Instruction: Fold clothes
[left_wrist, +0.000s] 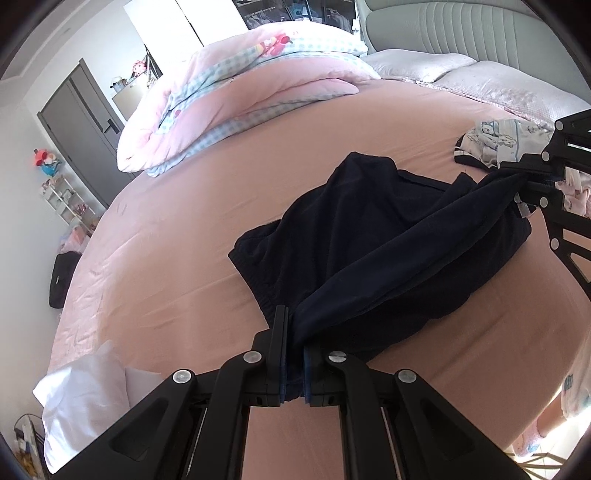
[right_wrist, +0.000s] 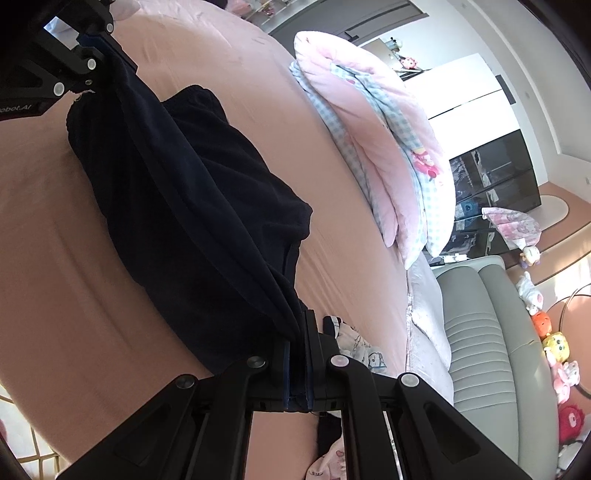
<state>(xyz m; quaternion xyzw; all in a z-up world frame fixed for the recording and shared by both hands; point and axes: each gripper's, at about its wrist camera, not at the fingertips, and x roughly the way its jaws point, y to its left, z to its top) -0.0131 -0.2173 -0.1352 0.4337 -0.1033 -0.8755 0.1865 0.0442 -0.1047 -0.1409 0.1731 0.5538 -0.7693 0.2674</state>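
Dark navy garment stretched between my two grippers over the pink bed.

Left wrist view: my left gripper (left_wrist: 294, 350) is clamped on the navy garment (left_wrist: 351, 236), bunched and sagging onto the bed sheet (left_wrist: 177, 229).
Right wrist view: my right gripper (right_wrist: 297, 365) pinches its other edge, jaws closed.

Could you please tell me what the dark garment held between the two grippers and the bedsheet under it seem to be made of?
Dark garment: looks like a soft, matte knit, perhaps fleece or jersey; it drapes in heavy folds with no shine and has a ribbed hem. Bedsheet: seems a smooth woven fabric, probably cotton, pink, with fine creases and a faint sheen. Neither fibre can be told for sure.
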